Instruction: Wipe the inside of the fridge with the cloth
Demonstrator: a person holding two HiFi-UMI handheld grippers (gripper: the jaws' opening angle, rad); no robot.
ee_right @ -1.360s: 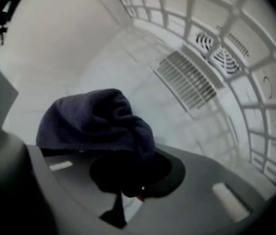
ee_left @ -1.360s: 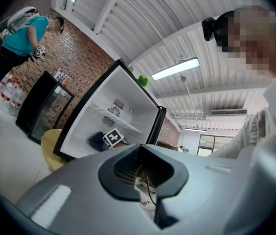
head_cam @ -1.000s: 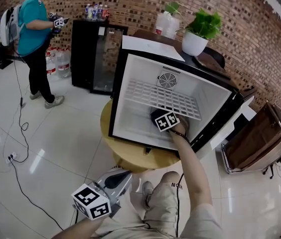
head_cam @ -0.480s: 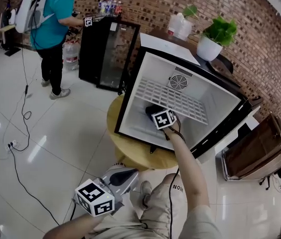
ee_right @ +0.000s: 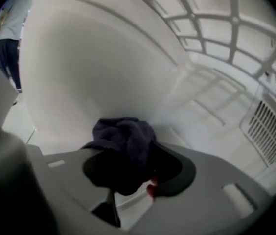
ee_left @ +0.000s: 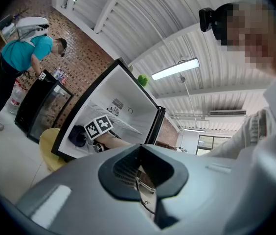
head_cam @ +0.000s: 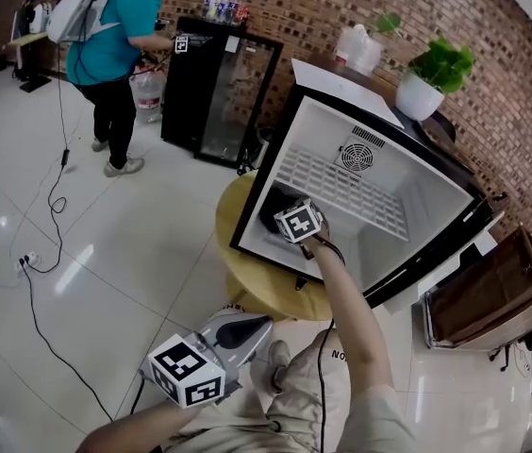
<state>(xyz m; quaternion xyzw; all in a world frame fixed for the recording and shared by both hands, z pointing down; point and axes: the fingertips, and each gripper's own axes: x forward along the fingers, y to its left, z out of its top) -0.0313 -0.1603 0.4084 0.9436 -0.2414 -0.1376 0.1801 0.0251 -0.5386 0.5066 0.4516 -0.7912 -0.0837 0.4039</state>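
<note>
**A:** Where is the cloth [ee_right: 126, 141]?

**B:** At the centre of the head view, low on the left inside the fridge [head_cam: 417, 192], under the shelf [head_cam: 341, 192]. In the right gripper view it is a dark bunch at lower middle, with the white inside of the fridge behind it.

**A:** Is the right gripper [ee_right: 128, 180] gripping it?

**B:** Its jaws have just been opening. They stand partway apart, with white showing between them, and the cloth lies loose in the gap.

**A:** And the left gripper [head_cam: 247, 328]?

**B:** It is at the lower left of the head view, outside the fridge, with its jaws together on nothing.

**A:** What does the fridge stand on?

**B:** A round yellow table [head_cam: 266, 286], just below the frame's centre.
</note>
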